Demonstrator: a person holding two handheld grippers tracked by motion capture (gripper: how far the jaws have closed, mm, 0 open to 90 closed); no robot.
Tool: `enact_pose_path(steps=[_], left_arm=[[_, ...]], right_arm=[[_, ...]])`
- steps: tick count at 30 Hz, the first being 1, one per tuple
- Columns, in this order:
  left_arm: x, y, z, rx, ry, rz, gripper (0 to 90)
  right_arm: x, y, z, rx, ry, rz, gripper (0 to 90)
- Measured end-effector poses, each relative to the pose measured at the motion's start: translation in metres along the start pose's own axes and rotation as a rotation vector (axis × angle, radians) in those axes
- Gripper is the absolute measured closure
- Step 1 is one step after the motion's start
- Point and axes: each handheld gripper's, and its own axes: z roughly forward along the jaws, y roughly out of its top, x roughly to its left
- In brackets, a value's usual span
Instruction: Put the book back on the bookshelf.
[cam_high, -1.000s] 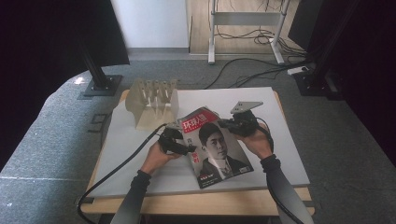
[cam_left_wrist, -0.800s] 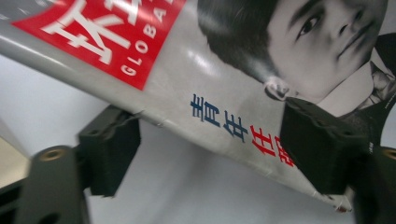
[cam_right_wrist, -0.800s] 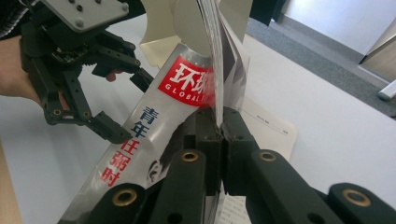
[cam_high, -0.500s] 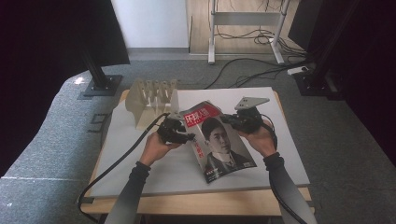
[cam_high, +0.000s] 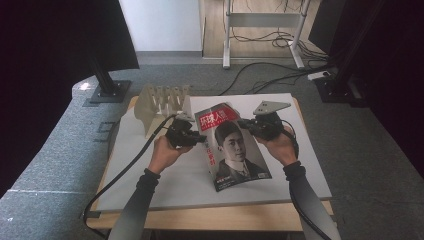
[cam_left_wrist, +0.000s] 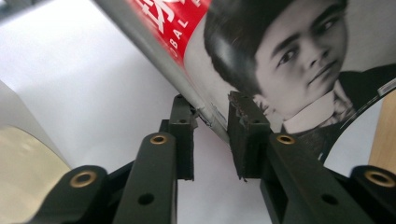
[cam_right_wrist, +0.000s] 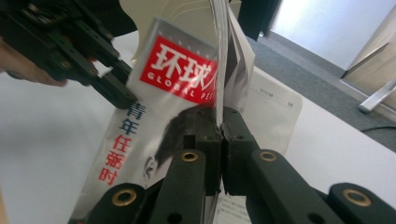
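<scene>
Here, in the high view, a magazine (cam_high: 232, 147) is held up off the white table (cam_high: 300, 170) between two hand-held tongs: the left gripper (cam_high: 197, 139) at its spine edge and the right gripper (cam_high: 247, 125) at its opposite, upper edge, with a slotted beige rack (cam_high: 162, 102) standing just behind the left hand (cam_high: 165, 152). The lower corner of the magazine hangs free toward the person, and bare tabletop lies on every side except toward the rack. In the left gripper view, the jaws have just been closing and the spine passes between them; the pads look to be touching it at most lightly, with a clear gap toward the jaw roots, so the hold seems loose. In the right gripper view, the jaws are closed tight on the thin page edges. The likely trouble is the spine slipping from the left pads, leaving the whole weight on a few pages that could fan out or tear; swinging left could also knock the rack.
</scene>
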Motion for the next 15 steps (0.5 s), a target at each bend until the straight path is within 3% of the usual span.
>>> enact_pose_path(steps=[10,11,12,15], left_arm=[[-0.011,0.012,-0.028,-0.104,0.107,0.101,82.0],[-0.015,0.013,-0.034,-0.132,0.145,0.135,83.1],[-0.017,0.013,-0.036,-0.140,0.156,0.150,83.7],[-0.022,0.011,-0.038,-0.138,0.154,0.185,84.1]], right_arm=[[-0.008,-0.001,-0.002,-0.052,-0.066,0.022,85.5],[-0.008,-0.002,-0.002,-0.063,-0.075,0.024,85.5],[-0.008,-0.002,-0.002,-0.066,-0.078,0.026,85.6],[-0.009,-0.007,-0.001,-0.059,-0.084,0.027,85.9]])
